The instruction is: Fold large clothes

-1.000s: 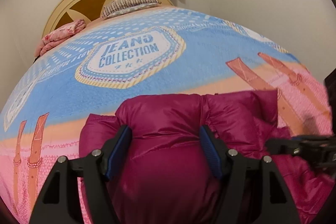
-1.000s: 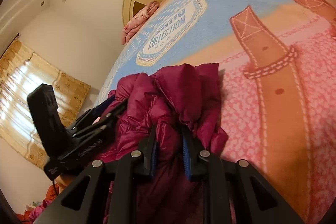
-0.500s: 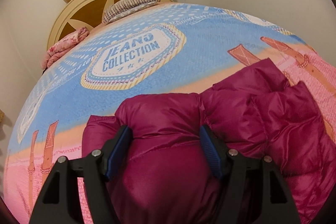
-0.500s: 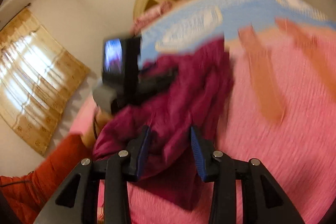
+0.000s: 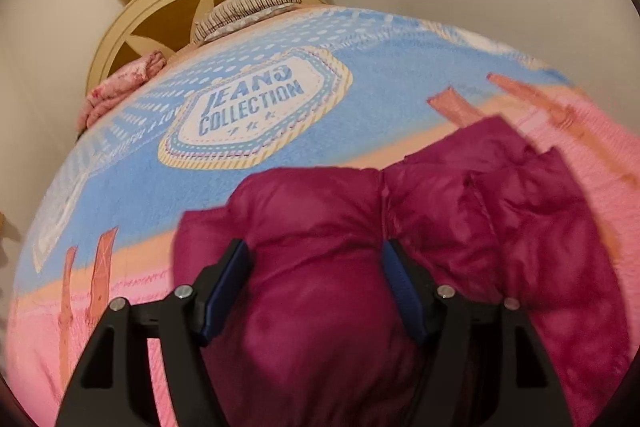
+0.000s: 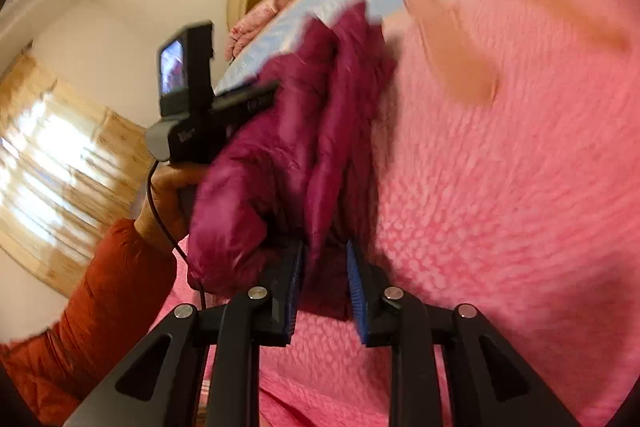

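Observation:
A magenta puffer jacket [image 5: 460, 211] lies bunched on the bed blanket [image 5: 280, 43]. My left gripper [image 5: 316, 267] has its jaws wide apart with a thick fold of the jacket bulging between them; whether they press it is unclear. In the right wrist view the jacket [image 6: 288, 131] hangs lifted and stretched. My right gripper [image 6: 324, 267] is near its lower edge with the jaws parted, cloth just in front of the blue pads [image 6: 354, 287]. The left gripper body [image 6: 192, 107] shows at the jacket's left side.
The blanket is pink near me [image 6: 500, 167] and blue with a "JEANS COLLECTION" badge [image 5: 252, 103] farther off. A round headboard [image 5: 160, 11], striped pillow [image 5: 248, 11] and folded pink cloth [image 5: 120, 87] sit at the far end. Curtained windows are behind and left.
My right gripper opened off the jacket and pulled back toward the near edge of the bed. The jacket's right part spread out flatter. The left gripper stayed on its fold, lifting slightly.

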Demonstrator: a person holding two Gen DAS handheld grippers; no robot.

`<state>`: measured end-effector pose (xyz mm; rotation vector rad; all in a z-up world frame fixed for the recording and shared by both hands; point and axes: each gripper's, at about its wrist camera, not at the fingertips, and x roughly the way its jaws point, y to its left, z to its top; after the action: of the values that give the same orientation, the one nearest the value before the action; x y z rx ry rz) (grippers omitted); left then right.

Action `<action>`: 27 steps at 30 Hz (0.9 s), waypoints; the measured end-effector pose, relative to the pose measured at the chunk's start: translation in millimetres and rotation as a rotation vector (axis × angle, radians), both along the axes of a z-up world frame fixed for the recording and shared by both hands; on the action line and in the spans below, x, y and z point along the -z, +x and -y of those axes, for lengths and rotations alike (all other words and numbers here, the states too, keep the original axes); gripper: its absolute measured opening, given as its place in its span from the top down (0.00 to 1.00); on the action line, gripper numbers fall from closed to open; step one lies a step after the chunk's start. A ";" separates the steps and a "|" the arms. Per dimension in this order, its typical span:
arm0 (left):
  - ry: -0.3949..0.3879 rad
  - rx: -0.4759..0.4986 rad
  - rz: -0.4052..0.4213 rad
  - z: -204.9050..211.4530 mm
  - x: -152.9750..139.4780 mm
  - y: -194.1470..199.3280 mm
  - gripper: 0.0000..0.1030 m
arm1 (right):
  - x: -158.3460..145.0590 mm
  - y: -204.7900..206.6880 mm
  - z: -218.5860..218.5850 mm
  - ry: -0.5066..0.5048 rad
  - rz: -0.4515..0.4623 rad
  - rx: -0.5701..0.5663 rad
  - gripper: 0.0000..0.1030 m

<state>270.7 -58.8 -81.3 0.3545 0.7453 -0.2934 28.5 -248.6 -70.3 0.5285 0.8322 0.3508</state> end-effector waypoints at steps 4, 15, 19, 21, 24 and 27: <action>-0.094 -0.079 -0.004 -37.2 -19.4 -21.0 0.27 | -44.9 -6.8 -11.0 -0.067 0.142 0.003 0.78; -0.080 -0.172 0.006 -67.4 -12.8 -58.4 0.27 | 19.7 50.5 -88.2 -0.124 0.039 -0.105 0.78; -0.090 -0.176 0.000 -66.6 -11.4 -57.3 0.27 | 39.3 48.0 -74.7 -0.014 0.016 -0.073 0.80; -0.084 -0.179 0.001 -66.4 -11.7 -56.3 0.27 | 40.8 47.5 -69.9 0.021 -0.011 -0.062 0.80; -0.078 -0.176 0.012 -72.6 -15.3 -62.1 0.27 | 22.3 48.6 -69.6 0.007 -0.024 -0.093 0.78; -0.146 -0.195 0.026 -90.0 -24.2 -61.0 0.19 | -16.5 60.6 -54.4 -0.010 0.057 -0.068 0.77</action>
<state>209.6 31.2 -57.1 0.1458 0.7223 -0.1579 89.1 -194.2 -53.8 0.4794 0.7972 0.4219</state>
